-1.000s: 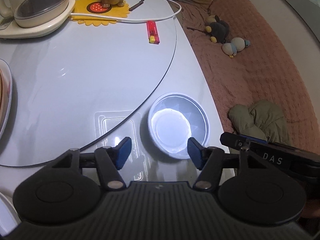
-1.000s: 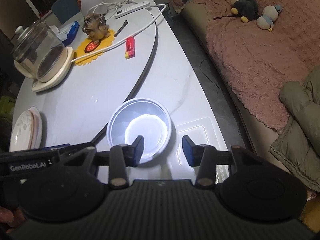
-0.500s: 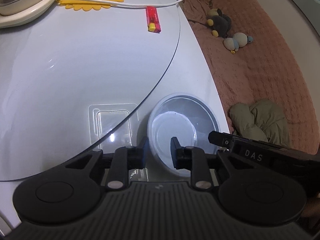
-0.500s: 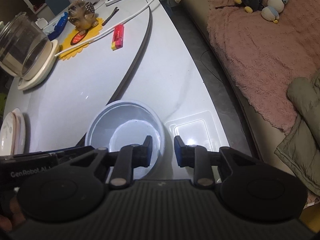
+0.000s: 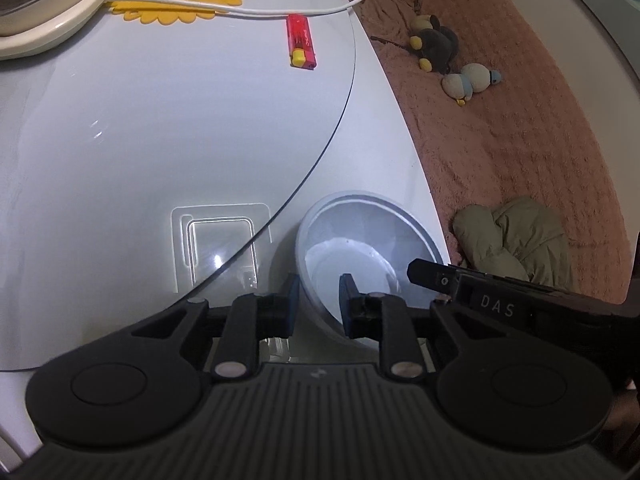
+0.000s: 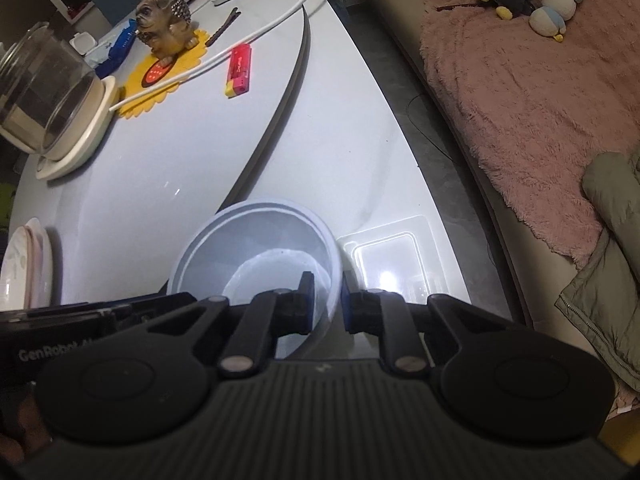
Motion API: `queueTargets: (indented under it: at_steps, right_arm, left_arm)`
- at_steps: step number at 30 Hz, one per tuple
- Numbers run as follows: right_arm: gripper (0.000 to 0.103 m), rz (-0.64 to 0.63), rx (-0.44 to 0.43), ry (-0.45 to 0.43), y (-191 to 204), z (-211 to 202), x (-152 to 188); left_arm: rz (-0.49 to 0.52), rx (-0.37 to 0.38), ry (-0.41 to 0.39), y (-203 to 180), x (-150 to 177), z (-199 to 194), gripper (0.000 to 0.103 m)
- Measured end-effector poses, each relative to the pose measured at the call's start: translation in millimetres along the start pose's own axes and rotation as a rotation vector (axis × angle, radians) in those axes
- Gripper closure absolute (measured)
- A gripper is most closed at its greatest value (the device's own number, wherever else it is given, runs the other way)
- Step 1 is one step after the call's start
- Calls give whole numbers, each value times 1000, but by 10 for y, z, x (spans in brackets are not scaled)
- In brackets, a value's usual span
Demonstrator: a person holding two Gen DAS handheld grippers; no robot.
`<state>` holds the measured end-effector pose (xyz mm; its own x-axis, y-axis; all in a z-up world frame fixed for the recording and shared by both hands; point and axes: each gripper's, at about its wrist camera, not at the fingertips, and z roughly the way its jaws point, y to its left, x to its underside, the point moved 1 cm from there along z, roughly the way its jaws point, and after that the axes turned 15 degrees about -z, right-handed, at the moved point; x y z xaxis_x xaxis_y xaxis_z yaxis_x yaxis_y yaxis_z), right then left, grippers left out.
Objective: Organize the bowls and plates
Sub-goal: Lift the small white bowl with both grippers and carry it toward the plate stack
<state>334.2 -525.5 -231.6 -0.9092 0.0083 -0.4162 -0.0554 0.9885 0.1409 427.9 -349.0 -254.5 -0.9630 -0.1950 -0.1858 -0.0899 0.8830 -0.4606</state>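
Bowl [image 5: 360, 248] getting pinched: left gripper [image 5: 316, 300], right gripper [image 6: 326, 300] both grasping opposite rims. Next: lifting level, heading toward plates [image 6: 24, 268] left of bowl.

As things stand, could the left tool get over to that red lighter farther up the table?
Probably not yet. The left tool is shut on the rim of the white bowl, as is the right tool. The table toward the red lighter looks bare, so only that grip hinders it.
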Motion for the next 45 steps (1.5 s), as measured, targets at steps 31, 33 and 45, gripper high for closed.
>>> queueTargets:
  at_steps: [31, 33, 45]
  right_arm:
    - [87, -44, -90, -174, 1384, -1310, 25]
    - [87, -57, -96, -183, 1519, -1359, 50]
    - [86, -156, -156, -185, 2337, -1397, 162]
  left_arm:
    - [-75, 142, -185, 801, 362, -2240, 78]
    - [-77, 143, -204, 922, 399, -2375, 78]
    - [-171, 140, -285, 1738, 584, -2997, 78]
